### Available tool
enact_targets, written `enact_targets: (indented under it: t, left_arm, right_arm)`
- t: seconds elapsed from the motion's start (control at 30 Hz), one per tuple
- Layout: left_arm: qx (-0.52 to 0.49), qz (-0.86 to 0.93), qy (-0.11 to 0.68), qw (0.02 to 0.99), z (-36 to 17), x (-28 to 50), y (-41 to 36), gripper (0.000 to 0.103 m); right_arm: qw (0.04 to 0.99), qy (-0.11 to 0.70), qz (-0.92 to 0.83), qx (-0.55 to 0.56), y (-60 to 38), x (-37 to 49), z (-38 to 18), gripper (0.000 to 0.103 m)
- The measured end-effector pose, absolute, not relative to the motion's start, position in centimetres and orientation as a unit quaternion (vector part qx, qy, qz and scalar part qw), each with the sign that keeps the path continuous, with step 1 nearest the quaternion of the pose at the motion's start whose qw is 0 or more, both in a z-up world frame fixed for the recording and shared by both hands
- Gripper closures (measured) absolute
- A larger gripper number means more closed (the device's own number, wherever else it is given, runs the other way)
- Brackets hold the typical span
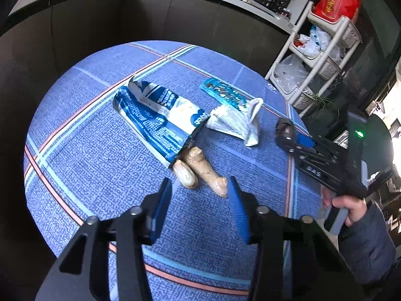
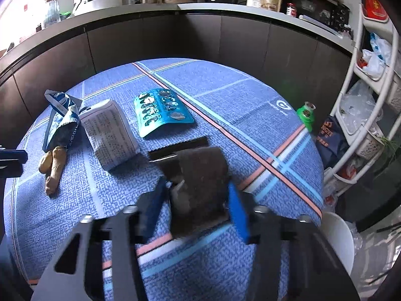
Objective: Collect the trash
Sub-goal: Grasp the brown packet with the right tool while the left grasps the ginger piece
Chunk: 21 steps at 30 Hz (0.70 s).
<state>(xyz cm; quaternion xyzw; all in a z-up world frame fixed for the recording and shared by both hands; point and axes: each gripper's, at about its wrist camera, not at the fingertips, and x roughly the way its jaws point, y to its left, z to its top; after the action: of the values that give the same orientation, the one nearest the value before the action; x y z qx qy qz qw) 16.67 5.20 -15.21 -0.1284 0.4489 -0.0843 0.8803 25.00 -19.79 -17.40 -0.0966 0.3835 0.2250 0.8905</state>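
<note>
On the round blue-clothed table [image 1: 82, 138] lie a crumpled blue-and-white bag [image 1: 153, 115], a piece of ginger [image 1: 203, 168], a white printed packet [image 1: 235, 121] and a teal blister pack [image 1: 223, 92]. My left gripper [image 1: 199, 210] is open just short of the ginger. My right gripper [image 2: 198, 208] is shut on a dark brown wrapper [image 2: 200, 183], held above the table; it also shows in the left wrist view [image 1: 285, 133]. In the right wrist view I see the bag [image 2: 62, 123], ginger [image 2: 54, 165], packet [image 2: 110, 135] and blister pack [image 2: 160, 113].
A green bottle cap piece [image 2: 306, 115] sits at the table's right edge. A white shelf rack [image 2: 371, 115] with plastic bags stands to the right. A dark counter [image 2: 175, 32] with kitchen appliances curves behind. A white bin [image 2: 338, 235] sits below the table's right edge.
</note>
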Motion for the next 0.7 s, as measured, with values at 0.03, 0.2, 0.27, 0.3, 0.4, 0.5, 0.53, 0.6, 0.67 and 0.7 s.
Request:
enact_targets:
  t: [0.03, 0.2, 0.27, 0.3, 0.4, 0.5, 0.53, 0.6, 0.67, 0.7]
  left_arm:
    - [-0.133, -0.080, 0.450, 0.880, -15.4, 16.9, 5.3, 0.065]
    - [-0.146, -0.075, 0.459, 0.873, -16.5, 18.0, 5.7, 0.078]
    - [-0.146, -0.074, 0.460, 0.872, -16.7, 18.3, 5.6, 0.078]
    - [-0.146, -0.073, 0.461, 0.872, -16.8, 18.5, 5.5, 0.078]
    - [-0.144, -0.070, 0.466, 0.870, -17.3, 19.1, 5.4, 0.078]
    - [-0.147, -0.066, 0.468, 0.869, -17.5, 19.3, 5.5, 0.078]
    - [-0.148, -0.066, 0.468, 0.869, -17.4, 19.4, 5.6, 0.078]
    - [-0.146, -0.064, 0.469, 0.869, -17.4, 19.4, 5.5, 0.078]
    - [-0.139, -0.060, 0.471, 0.869, -17.3, 19.5, 5.4, 0.078]
    - [-0.136, -0.059, 0.472, 0.869, -17.3, 19.5, 5.1, 0.082]
  right_arm:
    - [0.893, 0.381, 0.222, -0.094, -19.8, 24.4, -17.2, 0.072]
    - [0.903, 0.359, 0.226, -0.068, -19.9, 20.9, -15.9, 0.072]
    - [0.907, 0.354, 0.223, -0.053, -20.2, 19.4, -15.5, 0.072]
    - [0.908, 0.353, 0.222, -0.046, -20.2, 18.9, -15.4, 0.072]
    - [0.910, 0.353, 0.217, -0.028, -20.6, 17.4, -15.4, 0.072]
    - [0.910, 0.356, 0.213, -0.021, -21.1, 16.4, -15.4, 0.072]
    - [0.909, 0.358, 0.211, -0.018, -21.2, 16.2, -15.4, 0.072]
    - [0.910, 0.358, 0.208, -0.014, -21.4, 15.9, -15.3, 0.072]
    - [0.910, 0.358, 0.208, -0.009, -21.5, 15.8, -15.3, 0.072]
    - [0.910, 0.358, 0.208, -0.006, -21.5, 15.7, -15.2, 0.072]
